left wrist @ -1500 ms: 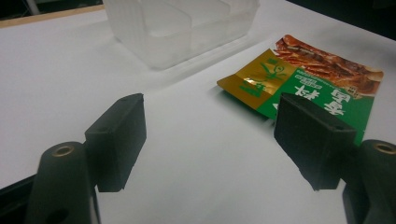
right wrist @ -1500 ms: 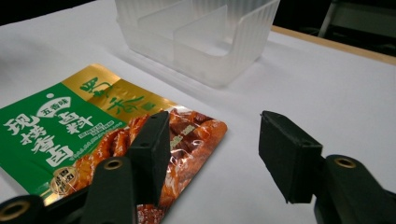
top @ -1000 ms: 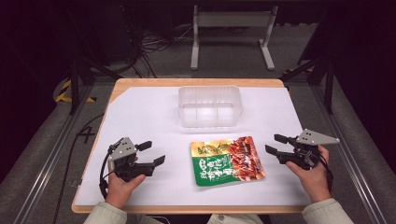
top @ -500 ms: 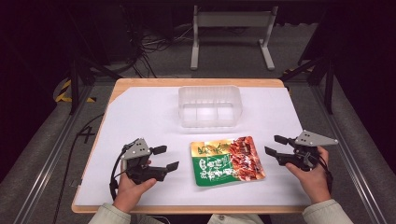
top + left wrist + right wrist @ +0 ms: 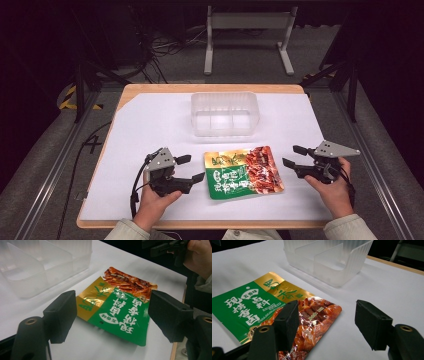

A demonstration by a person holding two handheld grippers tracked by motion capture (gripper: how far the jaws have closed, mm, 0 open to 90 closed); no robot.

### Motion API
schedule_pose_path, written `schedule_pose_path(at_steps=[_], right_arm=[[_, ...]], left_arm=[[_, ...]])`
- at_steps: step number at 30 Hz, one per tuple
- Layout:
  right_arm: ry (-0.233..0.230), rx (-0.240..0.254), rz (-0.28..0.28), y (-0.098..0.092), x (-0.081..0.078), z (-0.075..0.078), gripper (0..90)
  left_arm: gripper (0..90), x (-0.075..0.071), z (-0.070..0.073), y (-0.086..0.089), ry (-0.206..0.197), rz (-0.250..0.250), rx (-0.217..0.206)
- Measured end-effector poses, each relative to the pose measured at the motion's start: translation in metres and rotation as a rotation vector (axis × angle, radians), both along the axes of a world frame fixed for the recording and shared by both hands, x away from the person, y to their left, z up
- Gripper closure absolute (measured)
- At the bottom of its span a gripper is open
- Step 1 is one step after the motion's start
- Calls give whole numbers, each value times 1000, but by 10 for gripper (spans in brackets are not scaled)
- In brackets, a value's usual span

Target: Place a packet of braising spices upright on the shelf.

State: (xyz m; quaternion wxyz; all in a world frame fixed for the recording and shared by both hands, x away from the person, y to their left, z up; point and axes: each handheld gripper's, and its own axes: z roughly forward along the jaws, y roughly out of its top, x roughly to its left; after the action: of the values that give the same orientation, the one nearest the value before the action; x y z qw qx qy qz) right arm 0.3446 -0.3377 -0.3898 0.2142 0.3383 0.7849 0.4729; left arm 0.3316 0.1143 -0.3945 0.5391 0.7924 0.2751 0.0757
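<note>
A: What has changed in the last second?

B: The left gripper (image 5: 191, 169) has slid across the white sheet toward the snack packet (image 5: 243, 171). A second ago it sat well to the left; now its lower jaw tip is just beside the packet's green left edge. The right gripper (image 5: 294, 156) has not moved.

A: Are the jaws on anything?

B: No. All 4 jaws stand apart with nothing between them. In the left gripper view the packet (image 5: 117, 310) lies flat beyond the 2 black jaws, untouched. In the right gripper view the right gripper's jaws (image 5: 325, 321) are also wide, with the packet's (image 5: 259, 311) red end just ahead of them.

A: Where is the packet exactly?

B: Flat on the sheet, between the 2 grippers, near the front edge of the table (image 5: 165, 88). The clear divided container (image 5: 225, 114) stands behind it, apart from it, with nothing I can see inside.

A: So what does the move mean?

B: I judge it an approach: the left side is lining up to take the packet's edge, likely for the container. No grasp has begun.
</note>
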Motion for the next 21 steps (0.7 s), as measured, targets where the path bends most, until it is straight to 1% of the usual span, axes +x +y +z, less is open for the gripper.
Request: schedule_pose_path(at_steps=[2, 4, 5, 6, 8, 9, 11, 12, 13, 16, 19, 21], right_arm=[[0, -3, 1, 0, 0, -1, 357], [1, -3, 6, 1, 0, -1, 353], [1, -2, 7, 1, 0, -1, 351], [1, -3, 7, 1, 0, -1, 350], [0, -2, 6, 1, 0, -1, 347], [-1, -3, 6, 1, 0, -1, 346], [-2, -3, 7, 1, 0, -1, 344], [-2, -3, 7, 1, 0, -1, 344], [-3, -5, 9, 1, 0, -1, 343], [0, 0, 7, 1, 0, -1, 343], [3, -3, 7, 1, 1, -2, 341], [5, -2, 9, 2, 1, -3, 340]], left_arm=[[234, 1, -1, -3, 3, -7, 11], [222, 1, -3, -8, 15, -20, 22], [213, 2, -5, -10, 17, -28, 35], [203, 3, -7, -12, 31, -30, 55], [183, 5, -12, -15, 55, -38, 68], [181, 6, -15, -16, 64, -39, 76], [188, 7, -20, -18, 63, -37, 90], [195, 7, -20, -18, 63, -37, 90], [195, 9, -24, -20, 72, -32, 104], [199, 13, -33, -22, 132, -29, 113], [200, 15, -39, -24, 175, -30, 119], [200, 16, -43, -26, 185, -33, 132]])
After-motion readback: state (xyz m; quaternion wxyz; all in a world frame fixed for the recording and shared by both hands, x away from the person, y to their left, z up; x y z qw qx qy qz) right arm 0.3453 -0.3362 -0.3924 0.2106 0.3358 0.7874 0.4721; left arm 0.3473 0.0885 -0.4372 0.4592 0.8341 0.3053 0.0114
